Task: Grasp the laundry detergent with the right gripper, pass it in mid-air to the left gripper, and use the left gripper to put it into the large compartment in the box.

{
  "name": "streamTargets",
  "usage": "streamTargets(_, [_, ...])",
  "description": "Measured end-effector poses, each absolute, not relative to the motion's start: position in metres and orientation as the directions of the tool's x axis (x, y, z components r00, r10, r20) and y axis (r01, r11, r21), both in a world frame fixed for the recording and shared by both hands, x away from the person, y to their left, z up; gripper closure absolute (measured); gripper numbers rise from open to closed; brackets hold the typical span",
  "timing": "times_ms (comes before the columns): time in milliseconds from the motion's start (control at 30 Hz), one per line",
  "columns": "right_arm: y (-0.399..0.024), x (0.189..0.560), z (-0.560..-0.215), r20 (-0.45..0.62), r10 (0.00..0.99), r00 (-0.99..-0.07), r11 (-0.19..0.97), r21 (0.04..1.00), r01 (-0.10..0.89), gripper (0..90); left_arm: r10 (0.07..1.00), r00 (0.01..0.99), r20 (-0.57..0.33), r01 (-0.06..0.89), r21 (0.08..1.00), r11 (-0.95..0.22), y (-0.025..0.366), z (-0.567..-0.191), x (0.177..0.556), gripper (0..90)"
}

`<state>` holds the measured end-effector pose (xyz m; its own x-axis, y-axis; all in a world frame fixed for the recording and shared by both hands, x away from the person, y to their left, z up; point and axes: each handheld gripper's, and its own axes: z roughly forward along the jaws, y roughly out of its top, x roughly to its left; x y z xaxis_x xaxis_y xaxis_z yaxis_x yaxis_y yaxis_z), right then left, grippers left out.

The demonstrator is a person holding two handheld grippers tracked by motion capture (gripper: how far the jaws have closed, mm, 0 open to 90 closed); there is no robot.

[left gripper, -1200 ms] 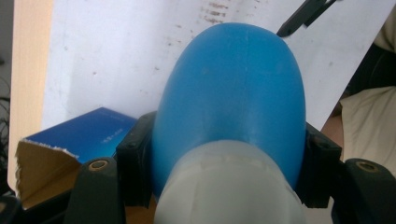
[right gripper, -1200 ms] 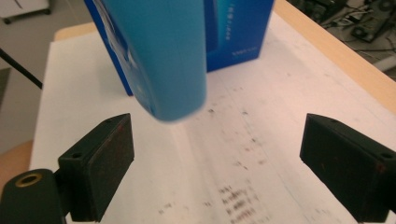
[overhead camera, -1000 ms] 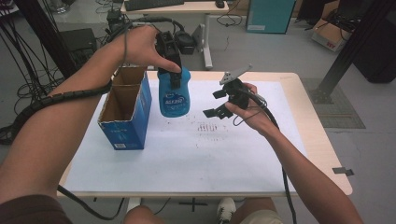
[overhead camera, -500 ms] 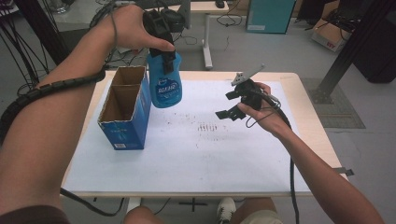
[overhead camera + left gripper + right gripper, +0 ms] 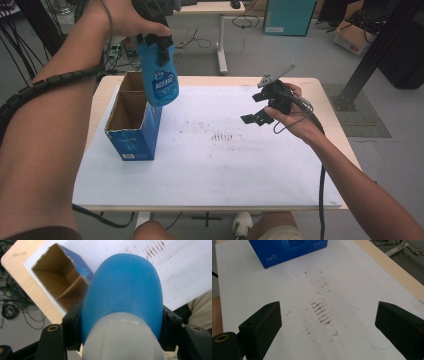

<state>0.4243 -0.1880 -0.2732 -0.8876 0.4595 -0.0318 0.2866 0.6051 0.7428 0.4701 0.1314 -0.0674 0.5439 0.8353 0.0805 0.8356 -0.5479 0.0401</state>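
A: What is the left gripper point(image 5: 152, 42) doing?
B: It is clenching the blue plastic bottle point(image 5: 160, 75) by its upper part, holding it in the air above the open blue cardboard box point(image 5: 131, 131) at the table's left side.
A: And the right gripper point(image 5: 256, 107)?
B: It is hovering over the stained white sheet point(image 5: 220, 160) at the right, jaws spread wide, grasping nothing.

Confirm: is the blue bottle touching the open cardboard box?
Apart. The high view shows the blue bottle held by the left gripper above the cardboard box, its base clear of the rim.
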Motion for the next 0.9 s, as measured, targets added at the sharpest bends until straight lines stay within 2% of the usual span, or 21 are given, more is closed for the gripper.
streamTargets(400, [-0.188,0.417,-0.273,-0.040,0.462,-0.886,0.624,0.725,0.293,7.9,0.936,0.340,0.092,0.935,0.079,-0.347,0.169,-0.059,0.471,36.3])
streamTargets(900, [-0.187,0.409,-0.264,-0.052,0.475,-0.879,0.629,0.719,0.298,7.8,0.987,0.153,0.055,0.978,0.136,-0.159,0.198,-0.056,0.470,36.3])
